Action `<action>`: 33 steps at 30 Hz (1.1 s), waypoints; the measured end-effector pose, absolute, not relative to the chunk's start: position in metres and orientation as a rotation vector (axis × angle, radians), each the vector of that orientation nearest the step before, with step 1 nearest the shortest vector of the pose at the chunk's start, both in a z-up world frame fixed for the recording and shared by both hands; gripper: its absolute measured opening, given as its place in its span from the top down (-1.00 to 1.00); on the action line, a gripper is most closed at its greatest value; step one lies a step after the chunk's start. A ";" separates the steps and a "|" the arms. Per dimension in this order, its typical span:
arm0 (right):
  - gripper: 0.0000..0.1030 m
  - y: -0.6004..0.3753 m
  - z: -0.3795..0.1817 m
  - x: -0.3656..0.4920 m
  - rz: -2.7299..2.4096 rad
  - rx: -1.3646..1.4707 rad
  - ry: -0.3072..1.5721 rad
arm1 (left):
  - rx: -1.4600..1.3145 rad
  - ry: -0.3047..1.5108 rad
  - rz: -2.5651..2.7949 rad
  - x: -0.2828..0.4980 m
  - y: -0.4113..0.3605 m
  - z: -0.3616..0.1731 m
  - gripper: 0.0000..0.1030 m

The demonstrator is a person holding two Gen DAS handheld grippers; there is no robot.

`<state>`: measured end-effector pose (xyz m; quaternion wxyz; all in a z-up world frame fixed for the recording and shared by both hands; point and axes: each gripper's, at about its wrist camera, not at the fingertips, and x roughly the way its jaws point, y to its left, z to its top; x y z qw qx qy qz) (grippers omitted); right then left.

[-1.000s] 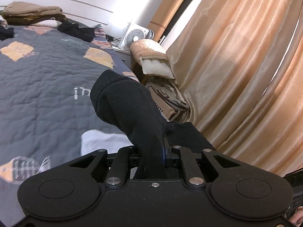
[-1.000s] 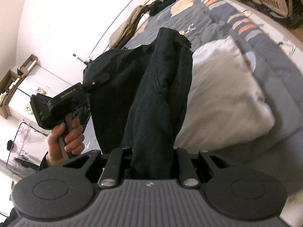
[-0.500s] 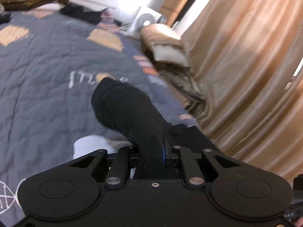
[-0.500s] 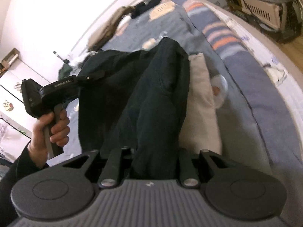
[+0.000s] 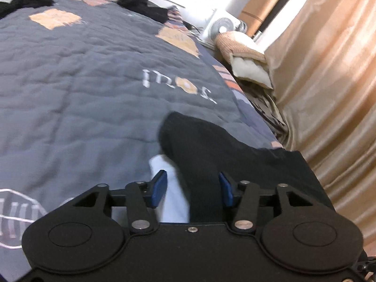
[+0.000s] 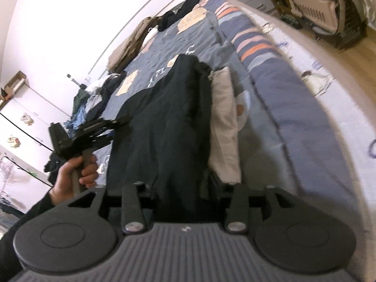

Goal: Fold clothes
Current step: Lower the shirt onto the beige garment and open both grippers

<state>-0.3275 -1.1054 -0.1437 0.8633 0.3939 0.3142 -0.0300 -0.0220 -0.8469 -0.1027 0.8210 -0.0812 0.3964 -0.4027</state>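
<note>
A: Where is the black garment point(image 5: 197, 145) now?

B: Down on the bed point(image 5: 82, 89), lying partly over a pale folded piece point(image 6: 225, 117) near the bed's edge. Both ends run back between the jaws.

A: Are the grippers holding it?

B: The left gripper point(image 5: 191, 189) has its jaws opening; the blue pads point(image 5: 158, 188) stand apart, the left one clear of the cloth. The right gripper point(image 6: 181, 192) is opening too, the cloth lying slack between its jaws.

A: What could spoil the fold?

B: I judge the thick fabric may snag on a pad as the grippers pull back, dragging the top layer askew. It also lies close to the bed's edge, so a tug towards the curtain point(image 5: 329, 94) could slide it off
</note>
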 end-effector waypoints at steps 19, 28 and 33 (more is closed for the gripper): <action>-0.14 -1.067 -0.085 -0.368 -0.313 0.593 0.565 | -0.163 0.680 -0.835 -0.146 -0.773 -0.050 -0.19; -0.16 -1.037 -0.073 -0.373 -0.359 0.580 0.483 | -0.219 0.604 -0.834 -0.220 -0.751 -0.050 -0.31; -0.18 -1.020 -0.068 -0.367 -0.364 0.539 0.472 | -0.172 0.594 -0.816 -0.231 -0.753 -0.053 -0.31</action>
